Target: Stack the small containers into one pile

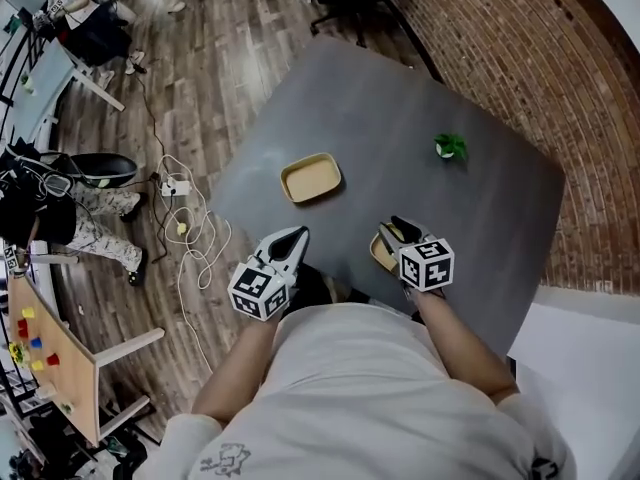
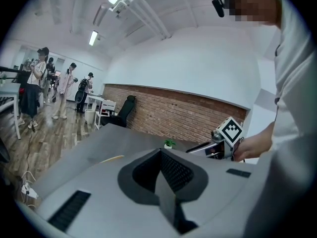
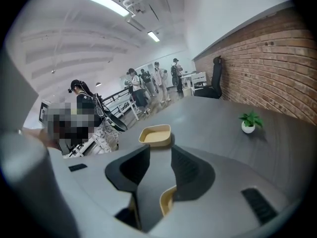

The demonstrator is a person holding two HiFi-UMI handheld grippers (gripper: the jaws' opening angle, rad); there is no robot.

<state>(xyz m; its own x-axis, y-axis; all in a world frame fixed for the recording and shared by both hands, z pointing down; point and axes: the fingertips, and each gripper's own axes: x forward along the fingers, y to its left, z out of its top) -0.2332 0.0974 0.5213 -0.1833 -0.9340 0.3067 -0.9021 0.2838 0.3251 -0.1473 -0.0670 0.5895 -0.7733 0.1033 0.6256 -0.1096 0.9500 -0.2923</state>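
Though likely light and stiff, could slip, so best pinched by one rim wall: near container (image 1: 381,253) between wide right fingers (image 3: 190,170), grip unclear; left fingers (image 2: 173,175) together, empty.

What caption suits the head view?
Open right gripper at the near container; second container lies beyond; left gripper shut.

The counter (image 1: 400,118) is smooth, matt grey. The far container (image 1: 311,178) and the near container (image 3: 167,201) look like matt tan plastic. The left tool (image 2: 161,152) and right tool (image 3: 156,155) are matt black, ribbed on the inner faces. The floor (image 1: 200,78) is wood planking. The brick wall (image 1: 500,48) at the right is rough.
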